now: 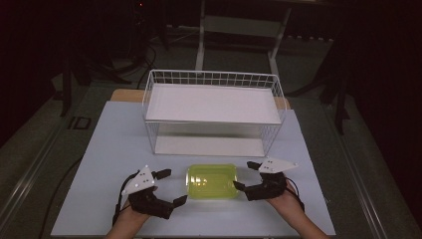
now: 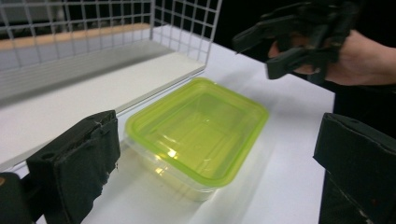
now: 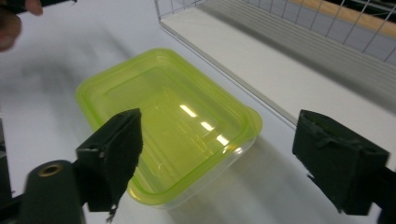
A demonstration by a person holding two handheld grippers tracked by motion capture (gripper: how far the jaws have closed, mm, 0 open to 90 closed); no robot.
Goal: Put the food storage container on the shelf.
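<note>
Container with green lid sits lower centre of frame on table, long axis left-right, between both tools. Left tool wide, empty; right tool wide, empty, nearer, almost at container's right end.

The container lies before the rack, between both grippers.

pale letters "ID" on the dark floor left of the table, nothing else legible
</note>
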